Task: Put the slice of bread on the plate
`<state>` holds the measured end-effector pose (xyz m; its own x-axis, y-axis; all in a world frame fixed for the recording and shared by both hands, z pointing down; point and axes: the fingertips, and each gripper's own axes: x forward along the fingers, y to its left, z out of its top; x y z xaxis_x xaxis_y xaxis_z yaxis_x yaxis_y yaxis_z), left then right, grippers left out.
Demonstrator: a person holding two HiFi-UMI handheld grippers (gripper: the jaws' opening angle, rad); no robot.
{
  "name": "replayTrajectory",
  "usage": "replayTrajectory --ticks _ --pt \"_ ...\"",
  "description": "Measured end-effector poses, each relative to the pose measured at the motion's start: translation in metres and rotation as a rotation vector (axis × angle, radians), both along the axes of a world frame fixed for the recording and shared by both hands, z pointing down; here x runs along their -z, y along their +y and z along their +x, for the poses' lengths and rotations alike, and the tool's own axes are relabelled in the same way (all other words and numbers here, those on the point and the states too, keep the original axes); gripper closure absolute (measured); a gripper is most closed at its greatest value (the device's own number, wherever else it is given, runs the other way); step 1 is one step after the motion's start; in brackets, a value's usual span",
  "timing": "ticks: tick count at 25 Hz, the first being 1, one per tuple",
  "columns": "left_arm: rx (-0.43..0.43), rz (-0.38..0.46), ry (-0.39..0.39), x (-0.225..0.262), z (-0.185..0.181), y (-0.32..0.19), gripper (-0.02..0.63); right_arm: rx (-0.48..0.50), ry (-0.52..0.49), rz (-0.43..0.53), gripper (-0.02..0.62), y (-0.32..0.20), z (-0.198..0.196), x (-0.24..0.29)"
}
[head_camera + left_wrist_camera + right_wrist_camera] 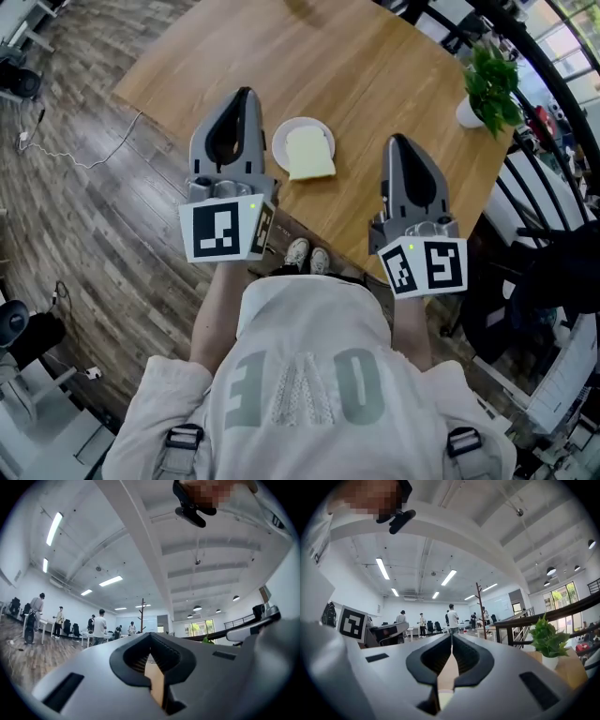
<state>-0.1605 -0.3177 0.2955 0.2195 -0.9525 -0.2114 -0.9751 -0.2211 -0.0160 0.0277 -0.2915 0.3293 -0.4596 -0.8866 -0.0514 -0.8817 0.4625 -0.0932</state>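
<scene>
Bread slice [310, 153] sits on plate [282, 138] btwn our tools — just right of left gripper [242, 96], farther from right gripper [397, 142]; we hold both shut, empty.

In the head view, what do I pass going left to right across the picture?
left gripper → plate with the bread slice on it → right gripper → potted plant

The left claw [150, 641] is closed and empty; people [99, 626] stand beyond.
</scene>
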Motion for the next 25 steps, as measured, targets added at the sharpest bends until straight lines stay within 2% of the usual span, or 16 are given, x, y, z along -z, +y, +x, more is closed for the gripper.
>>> replayTrajectory --ticks 2,5,9,12,16,25 --pt "0.039 0.007 0.025 0.000 -0.008 0.011 0.598 0.007 -0.008 0.055 0.574 0.004 -0.007 0.011" --pt "0.089 0.000 -0.013 -0.007 -0.011 0.024 0.598 0.021 -0.022 0.095 0.574 0.007 -0.014 0.018" --pt "0.132 -0.006 -0.001 -0.010 -0.018 0.037 0.598 0.024 -0.003 0.085 0.574 0.007 -0.021 0.013" --pt "0.148 0.015 -0.022 -0.003 -0.022 0.042 0.598 0.025 0.039 0.077 0.575 0.009 -0.025 0.007" --pt "0.183 0.033 -0.050 0.006 -0.029 0.046 0.598 0.039 0.032 0.076 0.575 0.010 -0.027 0.008" --pt "0.222 0.053 -0.045 0.016 -0.039 0.054 0.598 0.046 0.028 0.084 0.575 0.011 -0.025 0.011"
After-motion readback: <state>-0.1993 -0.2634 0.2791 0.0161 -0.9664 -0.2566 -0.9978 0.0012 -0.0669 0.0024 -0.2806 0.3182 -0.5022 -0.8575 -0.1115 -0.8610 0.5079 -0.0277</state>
